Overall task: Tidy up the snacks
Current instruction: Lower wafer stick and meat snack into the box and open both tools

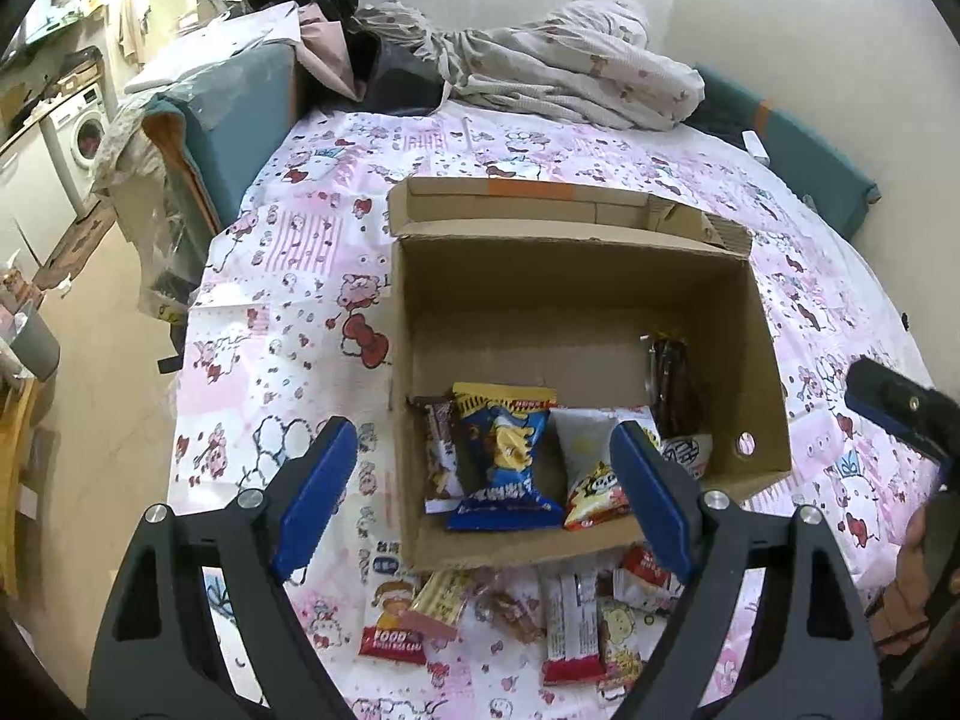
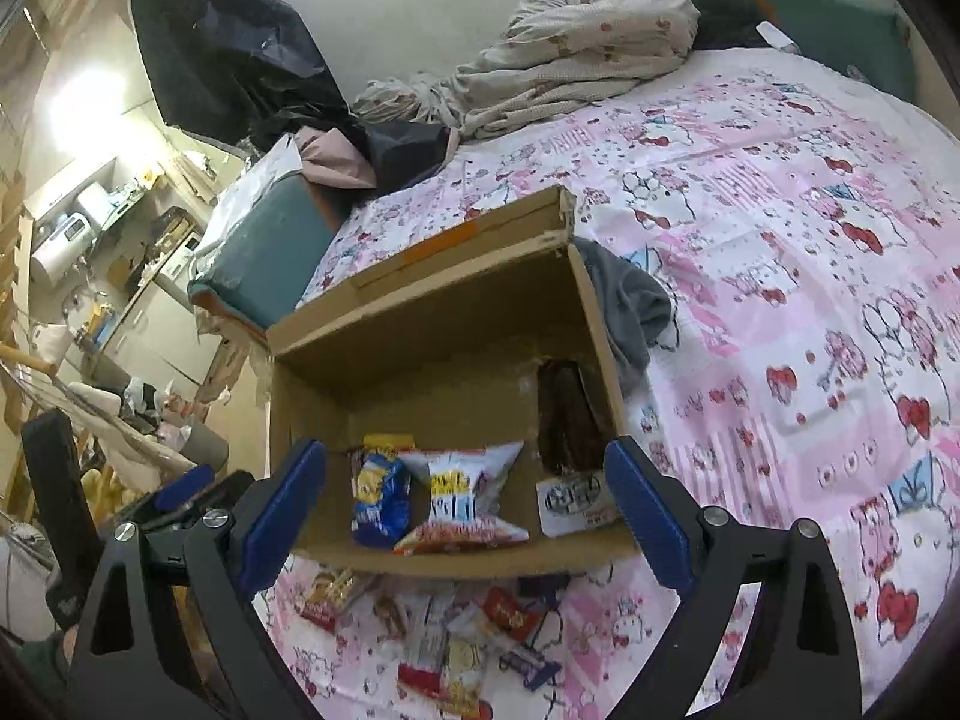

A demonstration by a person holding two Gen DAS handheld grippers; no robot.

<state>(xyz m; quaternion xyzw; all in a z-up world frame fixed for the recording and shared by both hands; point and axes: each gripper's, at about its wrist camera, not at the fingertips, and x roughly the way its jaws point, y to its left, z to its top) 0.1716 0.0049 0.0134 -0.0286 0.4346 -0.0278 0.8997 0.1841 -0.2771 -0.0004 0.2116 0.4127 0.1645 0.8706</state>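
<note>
An open cardboard box (image 1: 576, 282) sits on the pink patterned cloth; it also shows in the right wrist view (image 2: 432, 324). Inside lie a blue and yellow snack bag (image 1: 504, 456), a white and red bag (image 1: 591, 474), a brown bar (image 1: 438, 450) and a dark packet (image 1: 675, 384) against the right wall. Several loose snack packets (image 1: 510, 612) lie on the cloth in front of the box, also seen in the right wrist view (image 2: 444, 636). My left gripper (image 1: 483, 498) is open and empty above the box's near edge. My right gripper (image 2: 468, 510) is open and empty, hovering over the same edge.
A crumpled floral blanket (image 1: 558, 72) lies at the far end of the cloth. A grey garment (image 2: 630, 306) lies beside the box's right wall. A teal cushion (image 1: 240, 114) is at the far left. The floor with clutter drops off to the left.
</note>
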